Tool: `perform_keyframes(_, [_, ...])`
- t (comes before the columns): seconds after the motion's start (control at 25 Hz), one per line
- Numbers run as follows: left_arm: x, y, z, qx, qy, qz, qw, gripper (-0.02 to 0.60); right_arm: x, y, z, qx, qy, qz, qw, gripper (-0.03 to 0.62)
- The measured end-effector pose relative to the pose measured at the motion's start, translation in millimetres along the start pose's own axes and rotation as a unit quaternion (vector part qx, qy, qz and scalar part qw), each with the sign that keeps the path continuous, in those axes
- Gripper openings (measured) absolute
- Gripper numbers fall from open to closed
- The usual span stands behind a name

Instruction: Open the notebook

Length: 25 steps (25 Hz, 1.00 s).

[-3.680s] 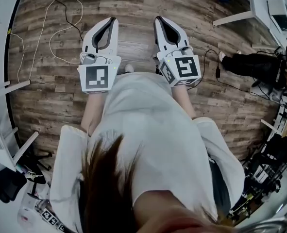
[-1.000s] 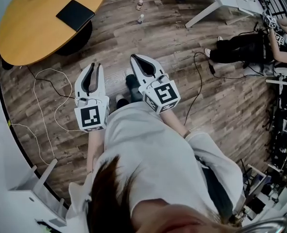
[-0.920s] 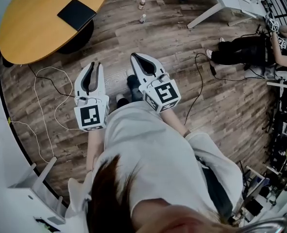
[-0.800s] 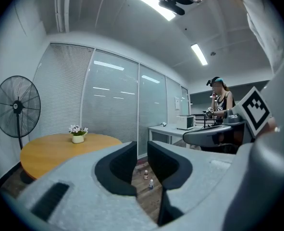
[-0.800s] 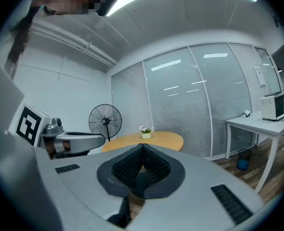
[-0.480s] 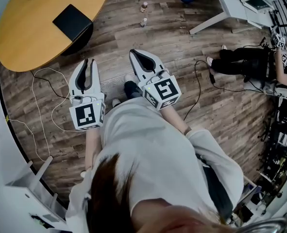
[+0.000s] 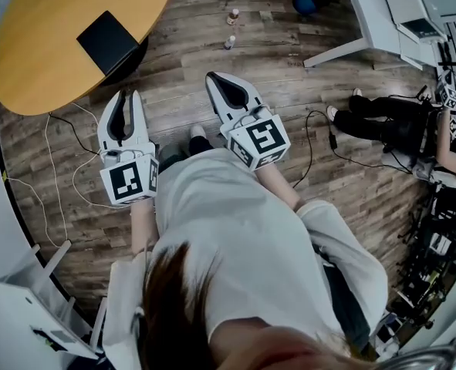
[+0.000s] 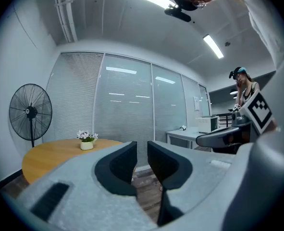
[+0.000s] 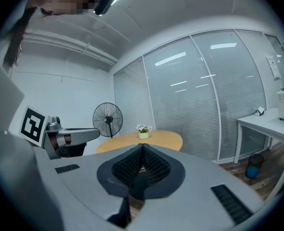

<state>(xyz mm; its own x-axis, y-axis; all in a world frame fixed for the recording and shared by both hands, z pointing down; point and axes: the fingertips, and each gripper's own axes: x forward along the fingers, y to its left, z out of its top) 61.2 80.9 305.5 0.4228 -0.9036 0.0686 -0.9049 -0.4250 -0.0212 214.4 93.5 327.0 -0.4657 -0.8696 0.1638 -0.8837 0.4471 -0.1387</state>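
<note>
Wood-plank floor (image 7: pixel 189 52) fills the head view, with a round yellow worktop (image 7: pixel 35 60) at 10 o'clock. The black notebook (image 7: pixel 106 42) lies flat and closed on it, close to the near edge. Its long axis seems to run from about 11 to 5 o'clock, though it is nearly square; which side carries the spine cannot be told. The left claw (image 7: pixel 122 97) and right claw (image 7: pixel 212 78) both hang over the floor, well apart from the notebook, which sits at 11 o'clock from the left one. A loose cable (image 7: pixel 54 176) trails on the floor near the worktop and could catch a foot.

From the left gripper view, the jaws stand slightly apart with nothing between them. A flower pot (image 8: pixel 87 141) sits at 10 o'clock; the notebook is hidden.

From the right gripper view, the jaws meet, empty. A shut claw pushing at the thin cover would likely slide the notebook off the edge rather than lift it.
</note>
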Motion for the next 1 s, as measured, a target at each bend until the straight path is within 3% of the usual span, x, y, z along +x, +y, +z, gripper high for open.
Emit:
perform_keyframes(0.56, [34.5, 24.9, -10.7, -0.007, 0.017, 0.017, 0.9997, 0.081, 31.5, -30.6, -7.1, 0.016, 0.021, -0.008, 1.000, 0.003])
perform_keyframes(1.0, [115.8, 99.7, -14.4, -0.022, 0.024, 0.023, 0.9992, 0.081, 143.3, -52.4, 10.8, 0.009, 0.044, -0.007, 0.999, 0.002])
